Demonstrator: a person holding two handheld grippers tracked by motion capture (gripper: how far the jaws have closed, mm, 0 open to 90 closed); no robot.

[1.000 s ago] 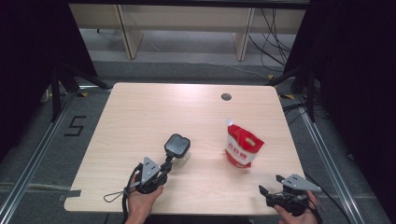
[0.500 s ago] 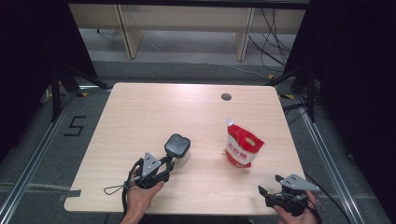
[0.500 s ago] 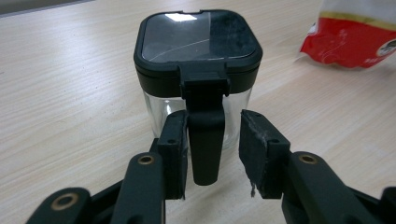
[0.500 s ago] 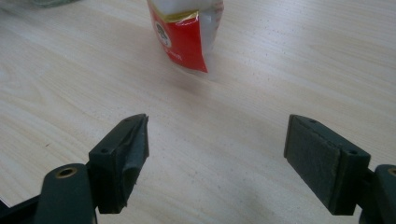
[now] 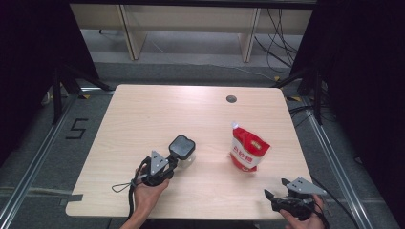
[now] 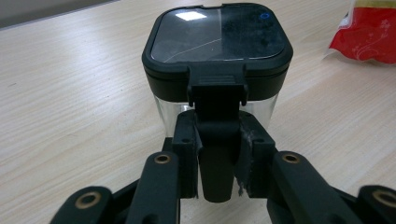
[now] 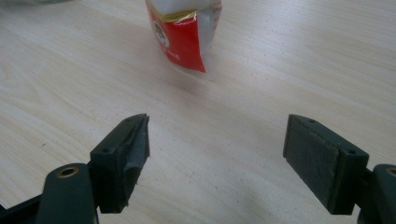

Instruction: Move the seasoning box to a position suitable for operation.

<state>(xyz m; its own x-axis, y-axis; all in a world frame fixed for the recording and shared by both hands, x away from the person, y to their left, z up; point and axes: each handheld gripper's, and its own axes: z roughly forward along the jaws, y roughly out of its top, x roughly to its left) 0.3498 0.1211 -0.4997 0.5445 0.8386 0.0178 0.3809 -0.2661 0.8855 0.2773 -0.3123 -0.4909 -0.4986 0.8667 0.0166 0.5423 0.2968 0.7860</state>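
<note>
A clear square container with a black lid [image 5: 182, 148] [image 6: 217, 35] stands on the wooden table [image 5: 143, 119], left of centre. My left gripper [image 5: 175, 160] [image 6: 218, 154] is right in front of it. Its jaws have just been closing, and the pads now sit against both sides of the black latch [image 6: 217, 130] that hangs from the lid's front. A red and white pouch [image 5: 248, 152] [image 7: 184, 32] [image 6: 369, 32] stands to the right. My right gripper [image 5: 275, 188] [image 7: 217, 140] is open and holds nothing. It rests near the table's front right corner, short of the pouch.
A round cable hole [image 5: 231, 99] sits near the table's far edge. A cable loop [image 5: 123, 186] trails from the left gripper toward the front edge. Bare wood lies between the container and the pouch.
My left gripper has shifted slightly at the container's front, and the container has stayed where it was. The right gripper and the pouch have not moved.
</note>
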